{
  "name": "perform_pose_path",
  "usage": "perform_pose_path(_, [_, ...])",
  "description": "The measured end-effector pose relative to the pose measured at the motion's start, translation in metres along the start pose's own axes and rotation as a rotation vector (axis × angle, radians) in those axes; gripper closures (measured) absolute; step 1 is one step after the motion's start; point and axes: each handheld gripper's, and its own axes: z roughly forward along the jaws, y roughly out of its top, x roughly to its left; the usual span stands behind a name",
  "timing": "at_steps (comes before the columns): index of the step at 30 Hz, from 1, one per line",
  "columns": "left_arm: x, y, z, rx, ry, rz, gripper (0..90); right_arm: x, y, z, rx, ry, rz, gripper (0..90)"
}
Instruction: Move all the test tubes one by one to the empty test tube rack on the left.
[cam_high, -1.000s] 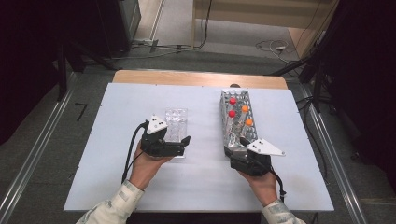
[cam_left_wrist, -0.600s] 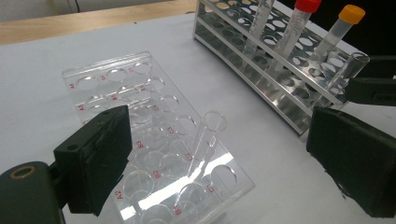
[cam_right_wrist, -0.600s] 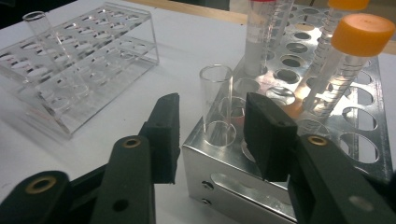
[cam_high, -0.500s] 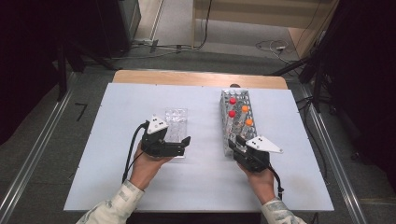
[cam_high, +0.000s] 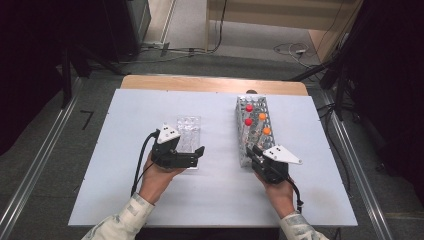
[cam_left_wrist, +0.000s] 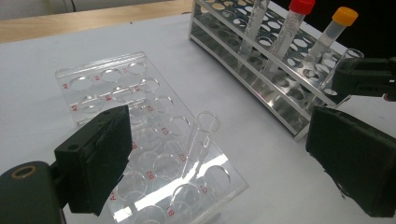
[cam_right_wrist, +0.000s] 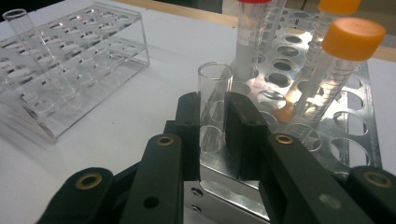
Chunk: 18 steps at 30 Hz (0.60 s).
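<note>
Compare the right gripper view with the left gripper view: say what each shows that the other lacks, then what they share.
Right gripper view alone: the right gripper shut on an uncapped glass tube standing in the metal rack.

Left gripper view alone: the left gripper open above the clear plastic rack, with red labels by its holes.

Both share: the two racks, the empty tube in the plastic one, and the red-capped tube and orange-capped tube.

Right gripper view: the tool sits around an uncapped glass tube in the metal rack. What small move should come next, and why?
Probably a straight lift. The right tool has just closed its jaws on the uncapped glass tube, which stands in the metal rack close to capped tubes, so pulling upward should clear it without knocking them.
</note>
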Motion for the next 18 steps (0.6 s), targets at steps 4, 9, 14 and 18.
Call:
perform_pose_path(4, [0.000,0.000,-0.001,-0.004,-0.001,0.000,7.7,-0.001,0.007,-0.008,-0.033,0.000,0.000,73.7])
perform_pose_path(9, [-0.002,0.002,-0.004,-0.019,-0.006,-0.002,7.8,-0.001,0.023,-0.028,-0.102,0.001,-0.005,73.7])
perform_pose_path(14, [-0.006,0.004,-0.006,-0.030,-0.015,0.001,7.9,0.000,0.034,-0.041,-0.143,0.011,-0.002,73.8])
perform_pose_path(18, [-0.008,0.005,-0.008,-0.035,-0.020,0.003,8.2,0.005,0.037,-0.047,-0.151,0.030,-0.007,73.7])
